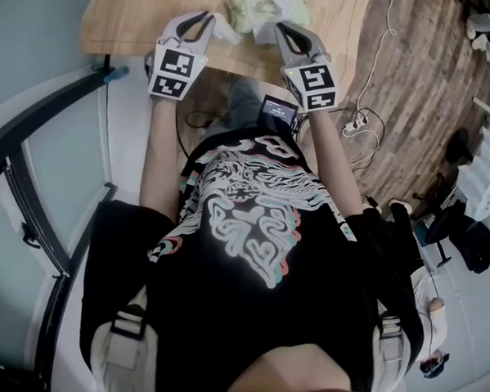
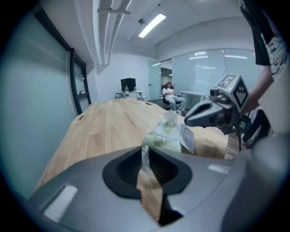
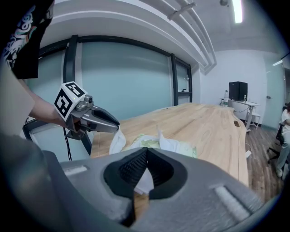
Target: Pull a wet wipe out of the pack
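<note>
While the wet-wipe pack (image 1: pixel 268 5) lies on the wooden bench (image 1: pixel 138 25), left claw (image 2: pixel 144 152) is clamped on a wet wipe (image 3: pixel 117 140) just beside the pack; right claw (image 3: pixel 146 154), jaws together, sits at the pack's edge.

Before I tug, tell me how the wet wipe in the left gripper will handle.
Likely floppy and light: the wet wipe sits as a thin, limp strip between the fingers of the left gripper. The pack looks soft and crumpled, so it may slide or lift along.
</note>
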`<state>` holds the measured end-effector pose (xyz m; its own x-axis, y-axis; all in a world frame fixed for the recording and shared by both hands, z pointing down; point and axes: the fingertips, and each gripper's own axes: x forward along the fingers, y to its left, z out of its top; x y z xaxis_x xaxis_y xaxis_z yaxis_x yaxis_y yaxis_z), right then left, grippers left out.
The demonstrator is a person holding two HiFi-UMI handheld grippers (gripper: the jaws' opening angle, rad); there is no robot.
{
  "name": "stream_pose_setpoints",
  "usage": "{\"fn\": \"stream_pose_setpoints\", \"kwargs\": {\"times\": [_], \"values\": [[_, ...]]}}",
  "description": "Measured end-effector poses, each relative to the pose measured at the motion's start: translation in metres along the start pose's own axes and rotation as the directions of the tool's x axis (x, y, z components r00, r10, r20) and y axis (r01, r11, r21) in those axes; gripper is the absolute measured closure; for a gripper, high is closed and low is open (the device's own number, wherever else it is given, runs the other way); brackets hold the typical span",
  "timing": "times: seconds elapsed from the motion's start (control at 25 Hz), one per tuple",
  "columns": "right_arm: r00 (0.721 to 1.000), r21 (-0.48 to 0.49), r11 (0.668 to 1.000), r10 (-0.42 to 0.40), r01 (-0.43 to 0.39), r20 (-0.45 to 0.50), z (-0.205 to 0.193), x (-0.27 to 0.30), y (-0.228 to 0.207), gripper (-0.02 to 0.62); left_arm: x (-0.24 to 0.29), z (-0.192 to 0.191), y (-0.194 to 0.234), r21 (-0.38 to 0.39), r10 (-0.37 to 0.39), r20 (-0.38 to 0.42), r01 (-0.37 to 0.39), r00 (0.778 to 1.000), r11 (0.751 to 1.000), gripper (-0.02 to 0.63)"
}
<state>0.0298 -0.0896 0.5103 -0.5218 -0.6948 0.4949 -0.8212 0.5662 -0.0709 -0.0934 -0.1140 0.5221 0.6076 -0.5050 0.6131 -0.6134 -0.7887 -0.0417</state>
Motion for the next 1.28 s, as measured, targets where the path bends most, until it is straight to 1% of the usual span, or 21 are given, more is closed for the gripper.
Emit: {"fn": "stream_pose_setpoints", "kwargs": {"times": [0.08, 0.12, 0.28, 0.32, 0.4, 0.6, 0.72, 0.8, 0.84, 0.92, 1.08, 1.12, 1.16, 1.24, 1.28], "values": [[1.0, -0.003, 1.0, -0.003, 0.003, 0.002, -0.001, -0.003, -0.001, 0.595, 0.003, 0.0, 0.003, -0.022, 0.024, 0.006, -0.024, 1.0, 0.999, 0.587], [1.0, -0.004, 1.0, -0.005, 0.005, 0.003, -0.001, -0.004, -0.002, 0.595, 0.003, 0.0, 0.003, -0.034, 0.032, 0.006, -0.032, 0.999, 0.999, 0.57], [1.0, 0.001, 1.0, -0.011, 0.011, 0.006, -0.005, -0.008, -0.003, 0.595, 0.003, 0.002, 0.006, -0.069, 0.048, 0.025, -0.046, 0.999, 0.997, 0.524], [1.0, 0.001, 1.0, -0.01, 0.01, 0.012, -0.005, -0.009, -0.002, 0.595, 0.003, 0.002, 0.006, -0.086, 0.045, 0.034, -0.042, 0.998, 0.995, 0.507], [1.0, -0.003, 1.0, -0.007, 0.007, 0.023, -0.005, -0.01, -0.001, 0.595, 0.005, 0.003, 0.007, -0.118, 0.041, 0.053, -0.034, 0.998, 0.992, 0.452], [0.999, -0.007, 1.0, -0.016, 0.016, 0.034, -0.003, -0.013, -0.001, 0.595, 0.002, 0.005, 0.004, -0.114, 0.04, 0.053, -0.034, 0.998, 0.993, 0.448], [0.999, -0.007, 1.0, -0.025, 0.026, 0.044, -0.003, -0.019, -0.002, 0.595, -0.001, 0.006, 0.002, -0.114, 0.055, 0.065, -0.047, 0.996, 0.992, 0.448], [0.998, -0.026, 0.999, -0.042, 0.044, 0.053, 0.0, -0.023, -0.003, 0.595, -0.004, 0.01, 0.003, -0.117, 0.07, 0.077, -0.061, 0.995, 0.991, 0.448], [0.997, -0.043, 0.998, -0.054, 0.056, 0.058, 0.003, -0.026, -0.004, 0.595, -0.007, 0.013, 0.003, -0.116, 0.078, 0.086, -0.067, 0.993, 0.991, 0.452], [0.995, -0.069, 0.995, -0.071, 0.076, 0.071, 0.009, -0.031, -0.005, 0.595, -0.015, 0.019, 0.004, -0.109, 0.081, 0.109, -0.069, 0.991, 0.992, 0.617], [0.99, -0.092, 0.99, -0.098, 0.107, 0.103, 0.024, -0.041, -0.004, 0.595, -0.03, 0.031, 0.005, -0.107, 0.096, 0.156, -0.08, 0.983, 0.991, 0.617], [0.989, -0.097, 0.989, -0.105, 0.115, 0.109, 0.028, -0.044, -0.002, 0.595, -0.036, 0.035, 0.005, -0.124, 0.098, 0.17, -0.077, 0.981, 0.989, 0.617], [0.987, -0.1, 0.987, -0.11, 0.122, 0.115, 0.031, -0.047, 0.0, 0.595, -0.043, 0.038, 0.005, -0.162, 0.097, 0.193, -0.065, 0.976, 0.985, 0.617], [0.984, -0.105, 0.986, -0.119, 0.133, 0.13, 0.039, -0.054, 0.006, 0.595, -0.058, 0.048, 0.006, -0.256, 0.099, 0.254, -0.031, 0.962, 0.966, 0.617], [0.982, -0.108, 0.984, -0.124, 0.139, 0.139, 0.042, -0.058, 0.009, 0.595, -0.065, 0.053, 0.006, -0.279, 0.102, 0.277, -0.021, 0.956, 0.96, 0.617]]}}
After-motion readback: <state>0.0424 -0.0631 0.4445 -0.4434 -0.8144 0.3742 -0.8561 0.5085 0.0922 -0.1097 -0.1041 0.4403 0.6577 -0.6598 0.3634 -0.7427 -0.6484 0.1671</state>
